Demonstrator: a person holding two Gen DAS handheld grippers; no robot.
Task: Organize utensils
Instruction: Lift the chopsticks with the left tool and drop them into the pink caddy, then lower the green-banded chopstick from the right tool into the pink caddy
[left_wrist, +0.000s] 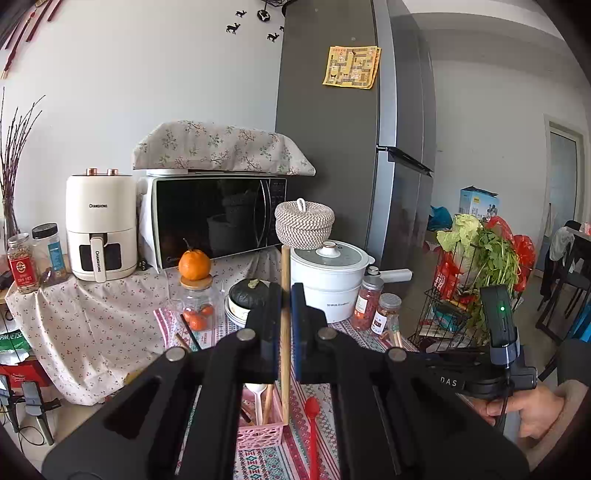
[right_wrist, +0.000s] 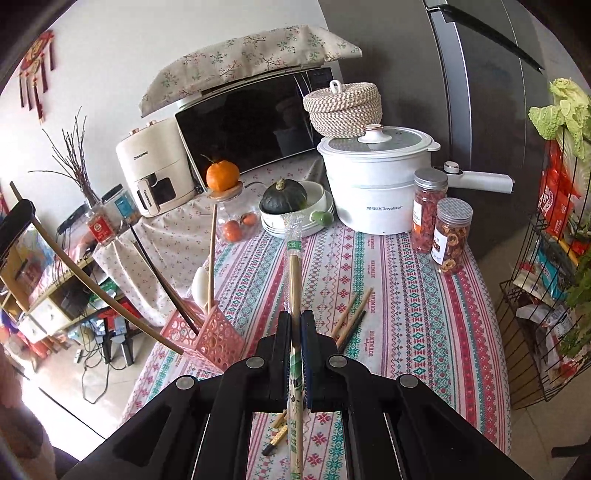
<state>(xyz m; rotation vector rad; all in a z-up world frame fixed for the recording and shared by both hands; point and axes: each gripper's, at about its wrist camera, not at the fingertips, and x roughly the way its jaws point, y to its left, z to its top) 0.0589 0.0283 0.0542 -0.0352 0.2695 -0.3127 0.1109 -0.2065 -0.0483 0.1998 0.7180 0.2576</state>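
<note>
My left gripper (left_wrist: 285, 295) is shut on a wooden chopstick (left_wrist: 285, 332) that stands upright with its lower end in the pink perforated basket (left_wrist: 260, 434). The basket holds a white spoon (left_wrist: 256, 393) and more sticks. A red spoon (left_wrist: 312, 410) lies on the patterned tablecloth to the basket's right. My right gripper (right_wrist: 294, 325) is shut on wrapped bamboo chopsticks (right_wrist: 294, 258) held above the table. In the right wrist view the pink basket (right_wrist: 216, 338) is at the left table edge, with the white spoon (right_wrist: 201, 286) and sticks in it. Loose chopsticks (right_wrist: 351, 317) lie on the cloth.
At the back stand a white electric pot (right_wrist: 373, 184), two jars of dried fruit (right_wrist: 450, 232), a bowl with a dark squash (right_wrist: 282, 197), a jar with oranges (right_wrist: 225, 184), a microwave (left_wrist: 218, 218) and an air fryer (left_wrist: 99, 229). A wire rack with vegetables (right_wrist: 546, 258) is right.
</note>
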